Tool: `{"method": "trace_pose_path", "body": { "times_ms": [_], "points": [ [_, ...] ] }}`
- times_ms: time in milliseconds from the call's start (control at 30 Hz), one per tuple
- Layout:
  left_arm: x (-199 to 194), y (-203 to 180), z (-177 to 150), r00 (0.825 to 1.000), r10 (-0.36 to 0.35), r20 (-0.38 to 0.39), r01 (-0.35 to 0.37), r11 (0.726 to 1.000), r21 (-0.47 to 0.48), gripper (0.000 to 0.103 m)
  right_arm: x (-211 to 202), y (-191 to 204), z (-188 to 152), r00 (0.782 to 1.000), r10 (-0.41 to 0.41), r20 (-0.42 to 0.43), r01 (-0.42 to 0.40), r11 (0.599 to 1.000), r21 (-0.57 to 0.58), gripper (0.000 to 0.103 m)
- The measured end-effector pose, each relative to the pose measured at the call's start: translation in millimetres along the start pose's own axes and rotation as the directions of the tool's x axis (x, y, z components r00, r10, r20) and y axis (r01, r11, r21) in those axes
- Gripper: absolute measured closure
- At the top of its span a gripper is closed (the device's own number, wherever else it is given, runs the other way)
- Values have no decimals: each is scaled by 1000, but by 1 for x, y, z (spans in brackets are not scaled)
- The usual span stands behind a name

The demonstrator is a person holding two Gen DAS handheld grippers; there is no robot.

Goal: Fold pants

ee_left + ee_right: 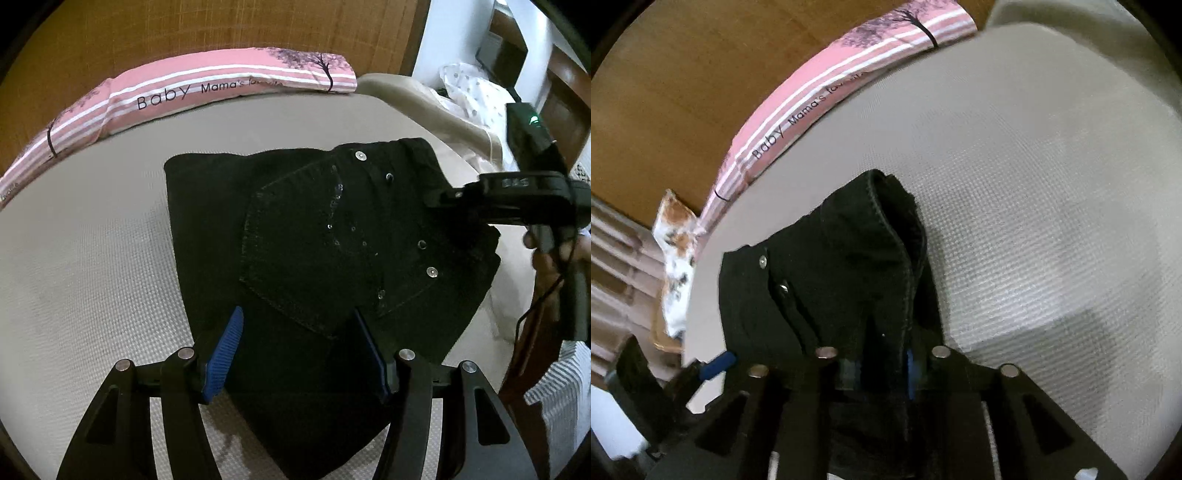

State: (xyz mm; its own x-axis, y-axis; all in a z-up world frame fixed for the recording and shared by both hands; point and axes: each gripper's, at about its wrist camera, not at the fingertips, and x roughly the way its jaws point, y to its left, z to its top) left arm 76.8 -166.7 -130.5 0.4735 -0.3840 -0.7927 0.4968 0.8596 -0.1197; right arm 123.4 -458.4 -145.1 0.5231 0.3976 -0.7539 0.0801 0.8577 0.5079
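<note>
At the far left, a long pink pillow with white stripes and the word "Baby" (177,92) lies along the far edge of the beige, waffle-textured mattress (92,258), against a brown woven headboard (184,26).

The pair of black denim pants with metal rivets (332,229) sits in the middle of the mattress as a compact bundle. Its back pocket faces up and its layers are stacked, so at least one fold looks done. No long leg trails out in either view, which suggests the task is well along. How many layers lie underneath cannot be told.

The left gripper (303,354) stands at the near edge of the bundle. Its blue ribbed pads (225,354) are spread wide, with denim lying between them but not pinched. That side appears to be released, or not yet gripped.

Further right, the right gripper (882,373) reaches in from the right side of the bundle, at the waistband end. In the right wrist view its jaws are drawn close on a raised ridge of seamed denim, pinching it. The ridge stands up off the mattress, so this edge is lifted and not laid flat.

What seems left is to lay that raised edge down, or carry it over for a last fold, and then smooth the stack.

At the far right, crumpled pale bedding (469,96) lies beyond the mattress.
</note>
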Motion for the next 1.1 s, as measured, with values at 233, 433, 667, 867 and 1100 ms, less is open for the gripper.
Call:
{"method": "trace_pose_path", "body": {
  "times_ms": [233, 433, 667, 867, 1100],
  "points": [
    [-15, 0, -7, 996, -88, -7, 87, 995, -40, 43, -34, -2, -23, 998, -59, -19, 59, 998, -13, 59],
    [-18, -5, -19, 996, -87, -13, 87, 996, -17, 43, -50, -5, -56, 998, -64, -1, 64, 998, -18, 77],
    [-12, -2, -27, 993, -112, -45, 112, 994, -3, 43, -61, 1, -66, 988, -143, 51, 146, 988, -59, 88],
    [-11, -5, -30, 994, -102, -36, 102, 995, 7, 42, -51, -13, -67, 987, -154, 36, 154, 988, -5, 86],
    [-11, -7, -29, 996, -83, -34, 83, 997, -6, 42, -50, -17, -66, 987, -156, 38, 155, 988, 16, 80]
  ]
}}
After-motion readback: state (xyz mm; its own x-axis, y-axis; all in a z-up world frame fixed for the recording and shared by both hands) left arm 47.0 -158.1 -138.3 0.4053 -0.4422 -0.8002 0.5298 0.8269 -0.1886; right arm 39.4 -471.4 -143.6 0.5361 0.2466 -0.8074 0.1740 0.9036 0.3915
